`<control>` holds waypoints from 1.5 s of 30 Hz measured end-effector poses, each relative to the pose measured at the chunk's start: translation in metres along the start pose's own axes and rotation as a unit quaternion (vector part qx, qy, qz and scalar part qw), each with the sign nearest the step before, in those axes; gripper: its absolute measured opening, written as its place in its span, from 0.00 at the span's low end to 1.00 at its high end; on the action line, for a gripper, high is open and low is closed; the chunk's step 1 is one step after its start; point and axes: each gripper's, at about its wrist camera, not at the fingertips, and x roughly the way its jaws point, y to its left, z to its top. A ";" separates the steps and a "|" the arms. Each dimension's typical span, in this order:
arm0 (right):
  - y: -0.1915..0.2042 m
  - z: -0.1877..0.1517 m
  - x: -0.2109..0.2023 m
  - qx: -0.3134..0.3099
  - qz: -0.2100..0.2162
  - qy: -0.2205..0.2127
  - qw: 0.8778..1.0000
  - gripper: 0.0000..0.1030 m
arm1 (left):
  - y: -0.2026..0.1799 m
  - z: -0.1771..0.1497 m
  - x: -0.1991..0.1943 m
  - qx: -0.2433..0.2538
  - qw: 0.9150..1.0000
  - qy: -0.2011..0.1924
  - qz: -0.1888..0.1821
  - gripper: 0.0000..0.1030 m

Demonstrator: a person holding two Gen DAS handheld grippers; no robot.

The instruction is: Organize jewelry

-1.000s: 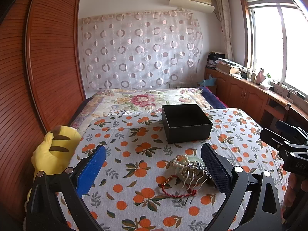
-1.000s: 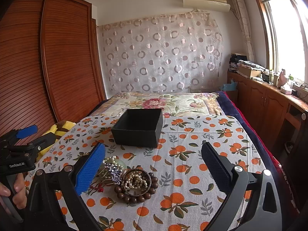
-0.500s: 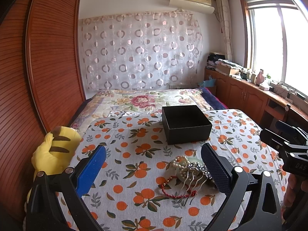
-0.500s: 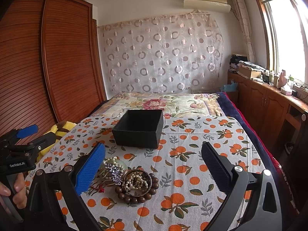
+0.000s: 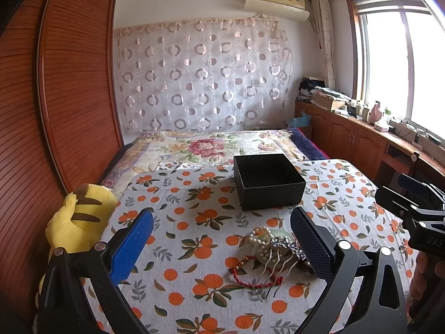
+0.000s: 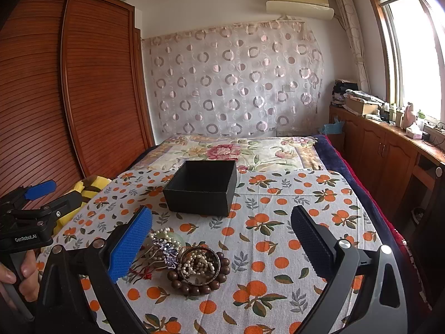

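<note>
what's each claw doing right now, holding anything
Left claw: open, holding nothing, above the cloth next to the jewelry.
Right claw: open, holding nothing, the jewelry by its left finger.

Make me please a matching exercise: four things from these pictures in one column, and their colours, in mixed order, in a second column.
Things:
1. box
2. plush toy
3. cord bracelet
4. bead bracelet

Colours:
A. red
B. dark brown
C. black
D. yellow

Pairs: 1-C, 2-D, 3-A, 4-B
</note>
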 end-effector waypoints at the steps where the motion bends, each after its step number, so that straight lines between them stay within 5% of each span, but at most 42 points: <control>1: 0.000 0.000 0.000 0.000 0.000 0.000 1.000 0.98 | 0.000 0.001 0.001 0.000 1.000 0.000 0.000 0.93; 32: 0.002 0.003 0.000 -0.001 0.001 -0.002 1.000 0.98 | -0.001 0.008 -0.010 -0.001 1.000 -0.004 -0.001 0.93; 45: -0.001 -0.013 0.018 -0.008 0.020 0.033 0.999 0.98 | 0.000 -0.011 0.020 0.003 0.999 0.042 -0.013 0.93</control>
